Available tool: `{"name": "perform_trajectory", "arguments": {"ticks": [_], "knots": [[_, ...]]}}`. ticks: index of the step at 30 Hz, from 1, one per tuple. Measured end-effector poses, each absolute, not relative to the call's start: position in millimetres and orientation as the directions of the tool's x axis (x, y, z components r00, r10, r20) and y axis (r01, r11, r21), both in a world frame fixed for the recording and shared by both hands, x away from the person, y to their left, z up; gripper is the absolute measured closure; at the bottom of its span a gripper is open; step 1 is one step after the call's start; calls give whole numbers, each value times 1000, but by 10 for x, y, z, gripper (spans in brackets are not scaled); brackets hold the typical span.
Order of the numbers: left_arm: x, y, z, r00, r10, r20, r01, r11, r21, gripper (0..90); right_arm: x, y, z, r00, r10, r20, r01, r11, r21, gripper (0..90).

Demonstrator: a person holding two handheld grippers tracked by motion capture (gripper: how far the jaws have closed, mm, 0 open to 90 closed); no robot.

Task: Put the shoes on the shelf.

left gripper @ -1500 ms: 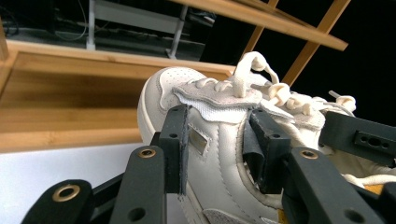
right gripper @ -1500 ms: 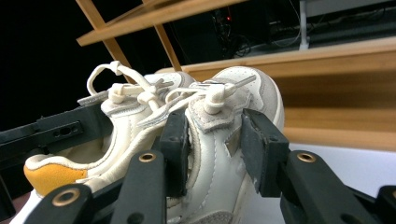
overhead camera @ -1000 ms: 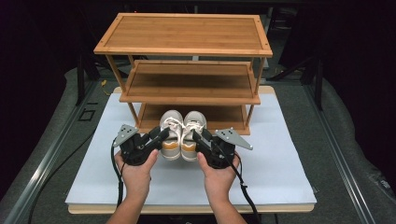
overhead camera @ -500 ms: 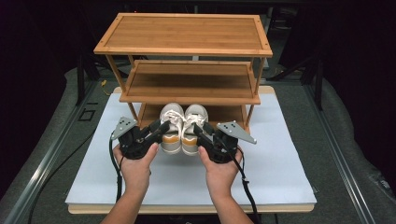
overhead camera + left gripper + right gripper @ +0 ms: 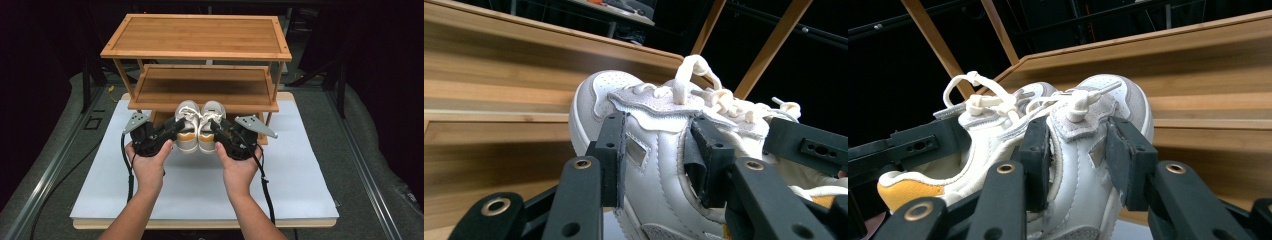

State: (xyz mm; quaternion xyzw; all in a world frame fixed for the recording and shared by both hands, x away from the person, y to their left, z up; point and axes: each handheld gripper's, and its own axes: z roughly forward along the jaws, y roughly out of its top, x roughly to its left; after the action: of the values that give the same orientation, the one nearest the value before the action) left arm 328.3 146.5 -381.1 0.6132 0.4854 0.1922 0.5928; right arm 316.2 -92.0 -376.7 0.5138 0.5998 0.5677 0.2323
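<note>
A pair of white sneakers with orange heels is held side by side in front of the bamboo shoe rack (image 5: pixel 200 35). My left gripper (image 5: pixel 176 125) is shut on the outer side of the left sneaker (image 5: pixel 186 131). In the left gripper view, the jaws clamp that sneaker's (image 5: pixel 599 90) upper just below the laces. My right gripper (image 5: pixel 218 125) is shut on the right sneaker (image 5: pixel 210 131) the same way. The right gripper view shows the pinched side of that sneaker (image 5: pixel 1118 90) and the left sneaker (image 5: pixel 978 125) beside it. Both toes point at the rack, level with its middle shelf (image 5: pixel 200 87).
The rack stands at the back of a white mat (image 5: pixel 200 190) on a wooden board. Its top and middle shelves are bare. The bottom shelf (image 5: pixel 262 136) is mostly hidden behind the sneakers and grippers. Dark grey floor and metal rails flank the board.
Both grippers have carried the sneakers away from the person towards the rack. The toes now overlap the middle shelf's front edge. The grips are unchanged.
</note>
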Motion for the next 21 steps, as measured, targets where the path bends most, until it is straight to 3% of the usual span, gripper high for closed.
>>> {"name": "perform_trajectory", "arguments": {"ticks": [21], "knots": [[3619, 1440, -3732, 444, 831, -336, 355, 182, 917, 628, 3484, -896, -3670, -378, 880, 287, 342, -155, 927, 632]]}}
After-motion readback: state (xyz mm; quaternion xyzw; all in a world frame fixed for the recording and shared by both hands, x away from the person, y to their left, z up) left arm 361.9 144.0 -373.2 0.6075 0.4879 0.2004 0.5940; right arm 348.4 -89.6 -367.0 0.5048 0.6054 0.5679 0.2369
